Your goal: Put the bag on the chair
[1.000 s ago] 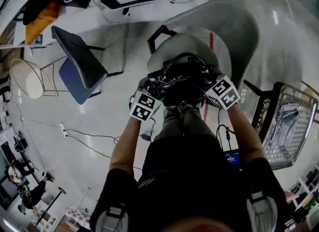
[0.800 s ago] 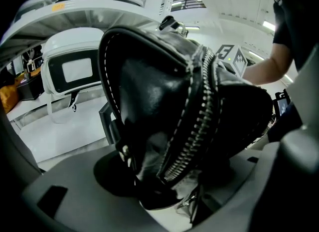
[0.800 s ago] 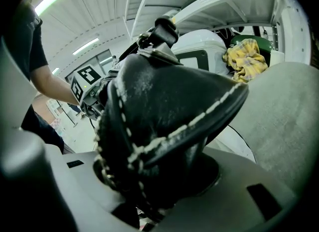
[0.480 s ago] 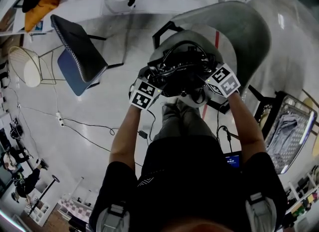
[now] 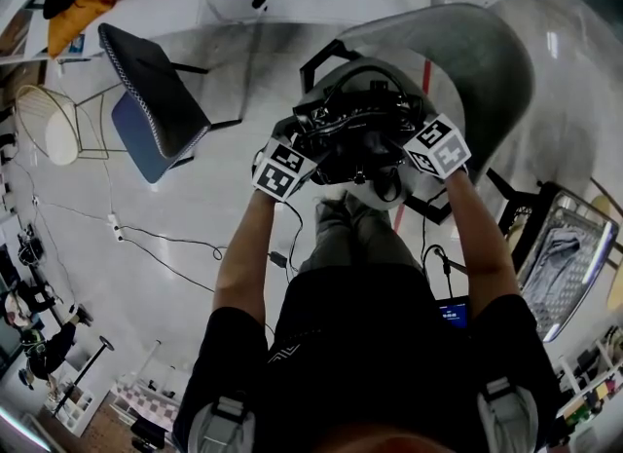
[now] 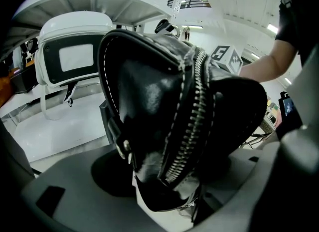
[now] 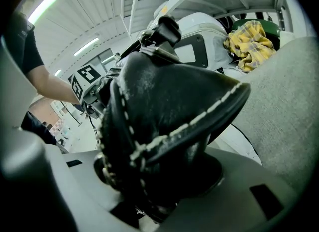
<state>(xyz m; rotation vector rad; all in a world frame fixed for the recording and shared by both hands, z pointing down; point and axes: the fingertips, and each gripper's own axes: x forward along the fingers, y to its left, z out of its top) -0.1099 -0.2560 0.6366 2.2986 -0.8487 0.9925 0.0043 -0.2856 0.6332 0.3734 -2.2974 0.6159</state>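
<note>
The left gripper [image 5: 300, 147] and right gripper [image 5: 407, 149] are flanking the black bag [image 5: 355, 134] right over the grey chair's [image 5: 477, 61] seat. Both sets of jaws are opening wide, one bag end between each pair, pads touching leather.

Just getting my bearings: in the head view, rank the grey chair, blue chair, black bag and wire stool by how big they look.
1. grey chair
2. blue chair
3. black bag
4. wire stool
Blue chair and bag look nearly alike; the bag is nearer the camera, so that order is unsure.
</note>
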